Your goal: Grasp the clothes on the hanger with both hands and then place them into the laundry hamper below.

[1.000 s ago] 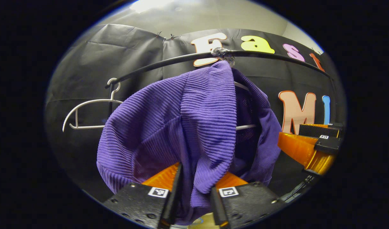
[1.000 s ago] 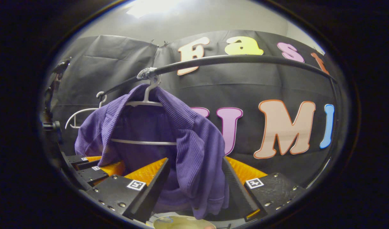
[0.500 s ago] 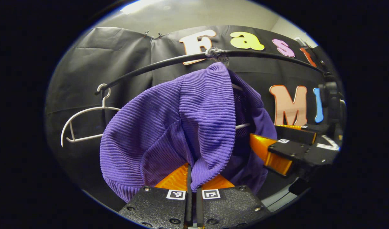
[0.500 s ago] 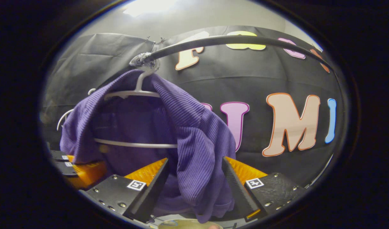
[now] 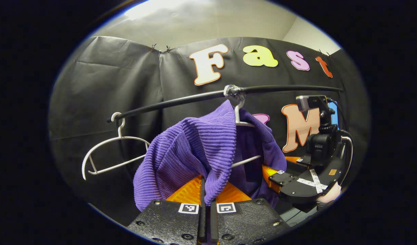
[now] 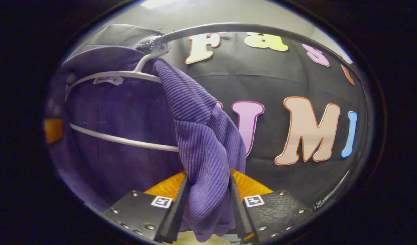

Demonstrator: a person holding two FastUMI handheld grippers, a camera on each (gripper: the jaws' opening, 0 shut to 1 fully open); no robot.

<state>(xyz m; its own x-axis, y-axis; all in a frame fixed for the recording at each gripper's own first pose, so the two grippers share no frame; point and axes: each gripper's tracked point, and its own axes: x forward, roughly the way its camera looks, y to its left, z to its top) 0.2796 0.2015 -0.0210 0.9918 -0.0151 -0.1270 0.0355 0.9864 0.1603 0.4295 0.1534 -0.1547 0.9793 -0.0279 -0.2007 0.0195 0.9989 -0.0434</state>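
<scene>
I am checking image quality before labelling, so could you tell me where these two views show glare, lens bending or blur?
Left gripper view: a bright ceiling glare patch at top, the black rail bowed by the fisheye, and the purple ribbed sweater sharp. Right gripper view: the rail curves more strongly, the sweater ribs are crisp at centre, but its left part by the white hanger is dim and soft.

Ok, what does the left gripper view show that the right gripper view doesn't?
Left gripper view: an empty white hanger, the right claw from outside and the hand holding it. Right gripper view: a white label inside the purple sweater. Both: the sweater on its hanger, the black rail, and a fold pinched by the left claw or right claw.
</scene>
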